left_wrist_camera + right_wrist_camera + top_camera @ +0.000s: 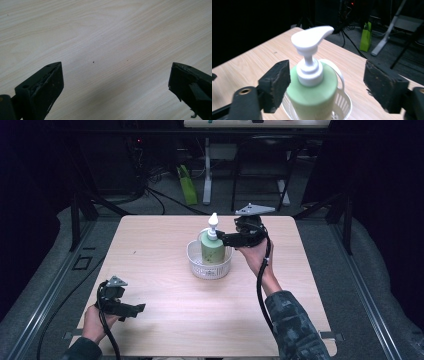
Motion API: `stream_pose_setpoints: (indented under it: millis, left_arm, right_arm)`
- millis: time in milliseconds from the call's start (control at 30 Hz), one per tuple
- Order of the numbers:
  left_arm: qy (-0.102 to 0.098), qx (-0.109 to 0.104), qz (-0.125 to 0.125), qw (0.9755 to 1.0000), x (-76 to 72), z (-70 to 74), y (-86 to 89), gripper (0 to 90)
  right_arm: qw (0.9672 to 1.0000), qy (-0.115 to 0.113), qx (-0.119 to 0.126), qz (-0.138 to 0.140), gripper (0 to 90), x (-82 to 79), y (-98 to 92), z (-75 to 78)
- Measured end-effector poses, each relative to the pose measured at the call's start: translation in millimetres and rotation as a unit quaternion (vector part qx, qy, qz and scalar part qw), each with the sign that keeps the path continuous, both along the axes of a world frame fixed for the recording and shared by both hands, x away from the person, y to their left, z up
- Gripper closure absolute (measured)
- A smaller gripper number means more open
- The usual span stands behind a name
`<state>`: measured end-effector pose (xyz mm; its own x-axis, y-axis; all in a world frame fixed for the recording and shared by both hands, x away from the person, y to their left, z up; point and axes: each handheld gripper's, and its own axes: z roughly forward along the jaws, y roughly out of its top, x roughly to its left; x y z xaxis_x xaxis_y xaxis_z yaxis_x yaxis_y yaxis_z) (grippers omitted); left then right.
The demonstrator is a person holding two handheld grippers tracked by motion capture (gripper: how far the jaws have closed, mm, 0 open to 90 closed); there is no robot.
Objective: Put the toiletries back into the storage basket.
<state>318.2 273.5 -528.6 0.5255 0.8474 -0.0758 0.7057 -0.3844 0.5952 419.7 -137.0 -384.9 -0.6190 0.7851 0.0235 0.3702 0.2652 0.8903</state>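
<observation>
High view: green pump bottle (pixel 212 247) stands upright in a white basket (pixel 196 265) at mid-table (pixel 165 295), right gripper (pixel 223 239) just beside the bottle's upper part, left gripper (pixel 139 309) well apart near the front left corner, over bare wood. Left gripper view: jaws spread wide above plain tabletop, holding nothing. Right gripper view: jaws parted wide to either side of the bottle's white pump neck (pixel 310 70), left pad (pixel 277 82) close by the green shoulder, right pad well clear, no grip on it.

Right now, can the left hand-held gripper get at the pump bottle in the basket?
Probably yes: bare table lies between the open left hand-held gripper and the pump bottle in the basket, though the right hand-held gripper crowds its top.
</observation>
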Motion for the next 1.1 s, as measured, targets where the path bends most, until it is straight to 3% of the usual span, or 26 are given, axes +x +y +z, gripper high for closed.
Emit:
stream_pose_setpoints:
  millis: [600,1100]
  left_arm:
    - [0.004,0.004,-0.004,1.0000,0.2,-0.4,-0.6,0.0]
    - [0.004,0.007,0.000,1.0000,-0.4,-1.5,-1.4,0.0]
  right_arm:
    - [0.9953,0.056,-0.079,-0.003,3.1,-47.7,-37.5,0.2]
    - [0.9897,0.097,-0.103,-0.021,0.9,-93.3,-68.2,-24.7]
